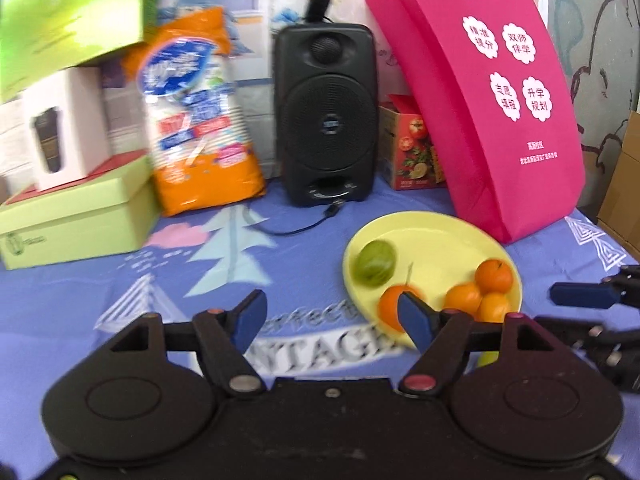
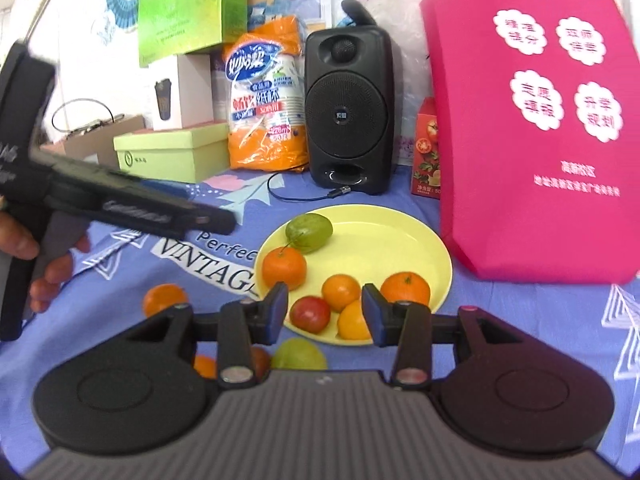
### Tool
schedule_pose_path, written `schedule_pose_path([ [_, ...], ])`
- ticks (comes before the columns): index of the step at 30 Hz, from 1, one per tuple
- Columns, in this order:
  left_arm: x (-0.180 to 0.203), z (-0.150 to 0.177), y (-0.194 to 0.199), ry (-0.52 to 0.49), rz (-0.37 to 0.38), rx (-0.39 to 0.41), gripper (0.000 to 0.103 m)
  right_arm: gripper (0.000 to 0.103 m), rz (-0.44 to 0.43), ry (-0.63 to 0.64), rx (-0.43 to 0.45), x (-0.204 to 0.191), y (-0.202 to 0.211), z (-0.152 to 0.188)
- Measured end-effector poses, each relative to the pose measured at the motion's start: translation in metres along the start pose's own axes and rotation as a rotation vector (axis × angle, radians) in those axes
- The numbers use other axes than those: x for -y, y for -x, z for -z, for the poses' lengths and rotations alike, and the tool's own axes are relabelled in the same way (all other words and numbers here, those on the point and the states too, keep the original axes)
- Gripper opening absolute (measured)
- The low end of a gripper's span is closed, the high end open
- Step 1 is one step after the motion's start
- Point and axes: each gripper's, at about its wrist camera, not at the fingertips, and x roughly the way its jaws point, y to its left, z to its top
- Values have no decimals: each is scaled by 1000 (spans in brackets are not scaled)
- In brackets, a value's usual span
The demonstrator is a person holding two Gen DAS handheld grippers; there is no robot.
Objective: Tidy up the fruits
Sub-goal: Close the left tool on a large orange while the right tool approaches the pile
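Note:
A yellow plate point(image 2: 400, 236) lies on the blue cloth and holds a green fruit point(image 2: 309, 232), several oranges point(image 2: 284, 267) and a red apple point(image 2: 310, 313). The plate also shows in the left wrist view point(image 1: 436, 248) with the green fruit point(image 1: 375, 262). Loose on the cloth near me are an orange point(image 2: 164, 298), a green fruit point(image 2: 299, 355) and another orange point(image 2: 205, 365). My right gripper point(image 2: 324, 312) is open and empty just above the plate's near rim. My left gripper point(image 1: 332, 320) is open and empty, left of the plate; its body point(image 2: 120, 204) crosses the right wrist view.
At the back stand a black speaker point(image 2: 347, 112) with a loose cable point(image 2: 296, 196), a pink bag point(image 2: 536, 120), an orange cup pack point(image 2: 266, 100), a red juice carton point(image 2: 427, 148) and green boxes point(image 2: 172, 152). The right gripper's fingers point(image 1: 580, 295) show at the left wrist view's right edge.

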Motion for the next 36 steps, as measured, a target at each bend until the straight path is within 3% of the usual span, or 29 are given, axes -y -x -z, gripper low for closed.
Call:
schedule_pose_path([
  [6, -21, 41, 32, 80, -23, -17, 73, 43, 9, -34, -3, -11, 24, 29],
  [16, -11, 97, 77, 154, -68, 5, 73, 46, 32, 57, -58, -39, 43, 65],
  [24, 0, 112, 63, 32, -161, -58, 73, 53, 57, 67, -71, -39, 48, 74],
  [30, 1, 112, 43, 0, -145, -69, 73, 54, 80, 76, -99, -35, 43, 79],
  [36, 2, 97, 18, -99, -70, -66, 73, 59, 73, 81, -102, -34, 38, 80],
])
